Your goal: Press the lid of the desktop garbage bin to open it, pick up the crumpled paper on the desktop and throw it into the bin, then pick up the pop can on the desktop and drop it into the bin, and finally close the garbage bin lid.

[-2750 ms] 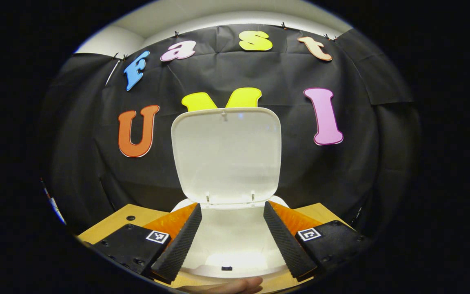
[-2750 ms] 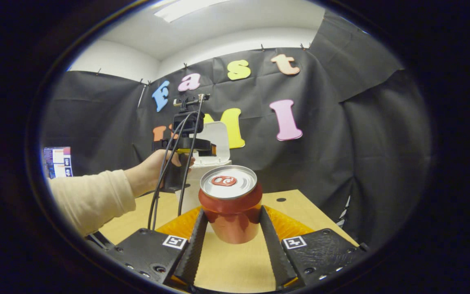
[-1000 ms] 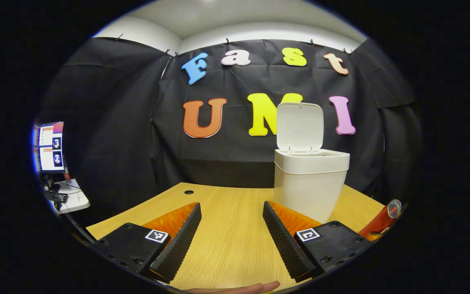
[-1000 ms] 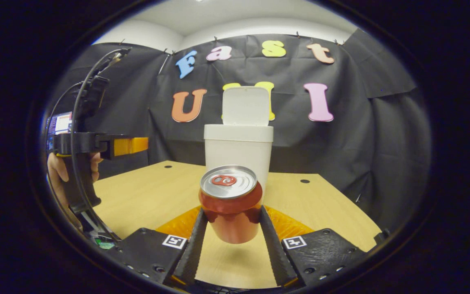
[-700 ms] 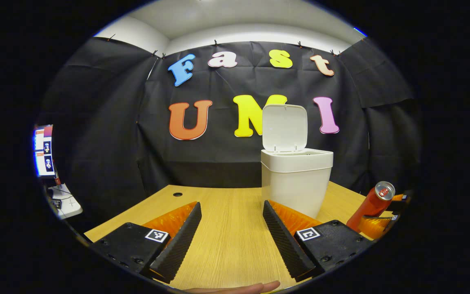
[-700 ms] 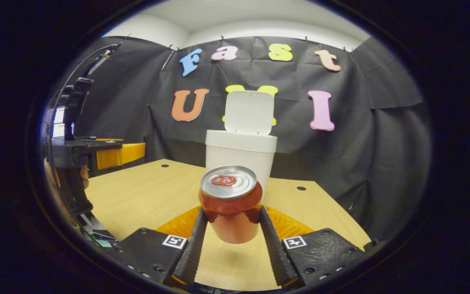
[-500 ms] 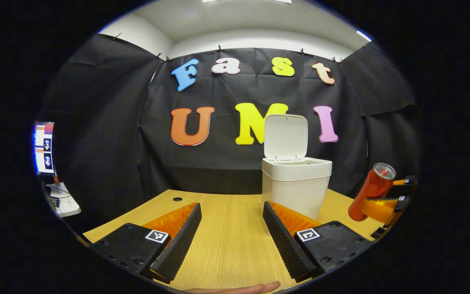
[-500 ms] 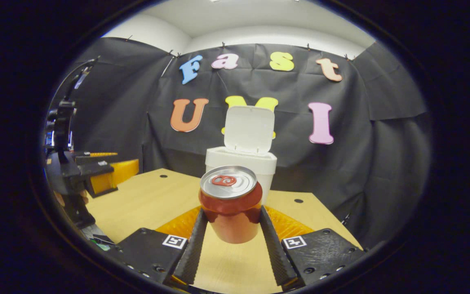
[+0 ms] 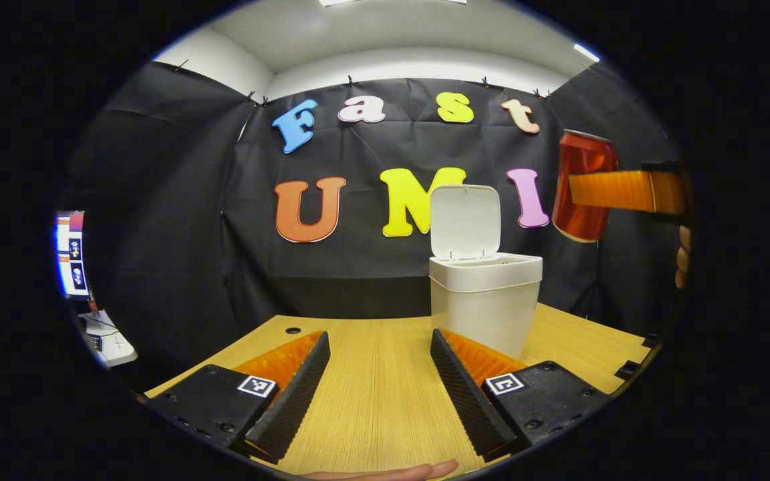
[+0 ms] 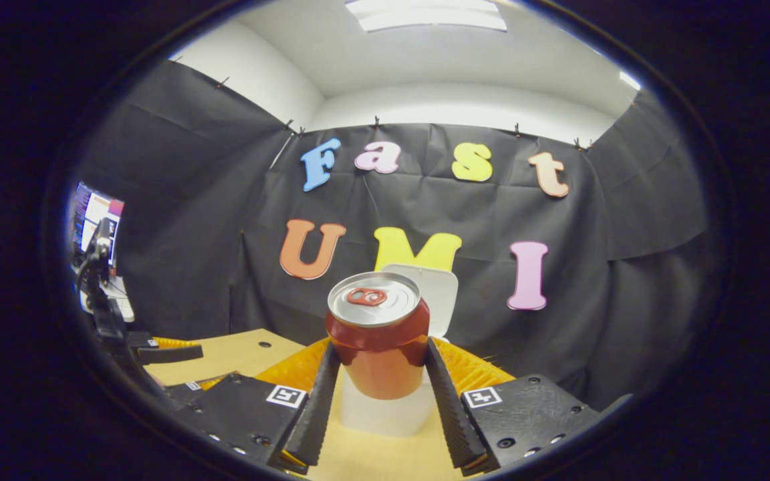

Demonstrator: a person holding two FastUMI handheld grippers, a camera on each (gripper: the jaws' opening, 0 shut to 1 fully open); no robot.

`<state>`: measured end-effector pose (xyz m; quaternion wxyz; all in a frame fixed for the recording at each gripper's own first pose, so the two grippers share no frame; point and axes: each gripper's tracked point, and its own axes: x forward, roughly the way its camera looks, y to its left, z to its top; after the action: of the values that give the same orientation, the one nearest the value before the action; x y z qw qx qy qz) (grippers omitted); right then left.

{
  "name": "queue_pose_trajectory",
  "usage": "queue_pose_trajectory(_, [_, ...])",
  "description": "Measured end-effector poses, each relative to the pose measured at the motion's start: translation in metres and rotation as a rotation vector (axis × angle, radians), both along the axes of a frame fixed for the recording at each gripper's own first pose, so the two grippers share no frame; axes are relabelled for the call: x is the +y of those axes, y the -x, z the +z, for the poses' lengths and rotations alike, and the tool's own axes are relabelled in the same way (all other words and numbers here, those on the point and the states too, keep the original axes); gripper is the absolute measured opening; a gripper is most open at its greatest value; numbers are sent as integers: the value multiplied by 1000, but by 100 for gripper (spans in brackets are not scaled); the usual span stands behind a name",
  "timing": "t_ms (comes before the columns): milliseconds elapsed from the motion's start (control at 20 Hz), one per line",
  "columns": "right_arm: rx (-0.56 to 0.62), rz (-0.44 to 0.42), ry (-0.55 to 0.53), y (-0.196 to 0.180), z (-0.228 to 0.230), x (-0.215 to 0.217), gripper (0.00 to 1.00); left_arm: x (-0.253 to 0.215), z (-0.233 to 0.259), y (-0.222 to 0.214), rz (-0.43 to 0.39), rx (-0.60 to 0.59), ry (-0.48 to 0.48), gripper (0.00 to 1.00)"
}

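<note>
Surface, light wood [image 9: 371, 394], carries the white plastic desktop bin [image 9: 485, 304] toward its back-right part, bin's hinged lid [image 9: 465, 222] standing upright and open against the black cloth wall. Wide bare wood lies left of and in front of the bin; a cable hole sits near the far-left edge. Right gripper [image 10: 378, 384] is held high, level, pointing at the wall, its jaws pinching the red aluminium pop can [image 10: 377, 334] upright by its sides. In the left gripper view the can [image 9: 582, 184] hangs well above and to the right of the bin rim, apart from it, with fingers of the holding hand [image 9: 681, 257] at the edge. Left gripper [image 9: 378, 394] sits low over the surface, jaws spread, nothing between them, bin just beyond its right finger.
</note>
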<state>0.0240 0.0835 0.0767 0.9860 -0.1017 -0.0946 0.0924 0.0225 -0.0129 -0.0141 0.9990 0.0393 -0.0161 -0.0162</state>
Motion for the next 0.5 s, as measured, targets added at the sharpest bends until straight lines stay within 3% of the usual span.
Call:
queue_pose_trajectory(300, [22,68,-16,-33,52,45,72,6,4,0,3,-16,1,98])
queue_pose_trajectory(500, [92,56,-53,-66,92,55,70,16,6,2,21,-19,18,98])
